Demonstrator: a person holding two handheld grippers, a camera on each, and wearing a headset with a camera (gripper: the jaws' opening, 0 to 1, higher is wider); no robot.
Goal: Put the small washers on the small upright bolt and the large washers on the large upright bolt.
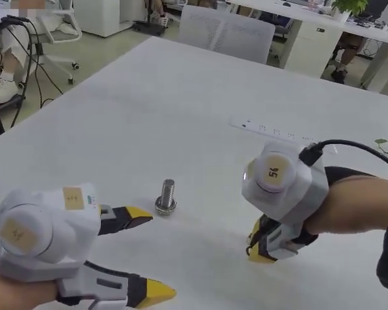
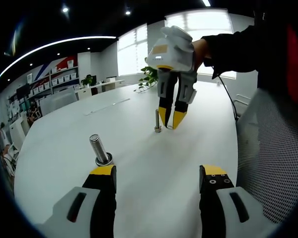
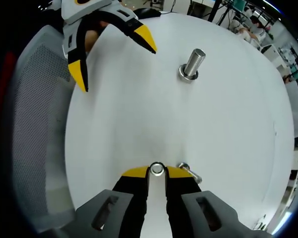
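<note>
right gripper (image 3: 157, 173) clamped on shiny small washer (image 3: 157, 168) beside small bolt (image 3: 188, 172), left gripper (image 2: 159, 173) jaws apart, threaded steel large bolt (image 2: 100, 148), white table (image 1: 181, 116)

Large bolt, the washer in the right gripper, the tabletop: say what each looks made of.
Large bolt: bare silvery metal, likely steel; bright threads glint. Small washer: same shiny grey metal, pinched by the right gripper. Table: matte white, probably laminate; material uncertain.
</note>
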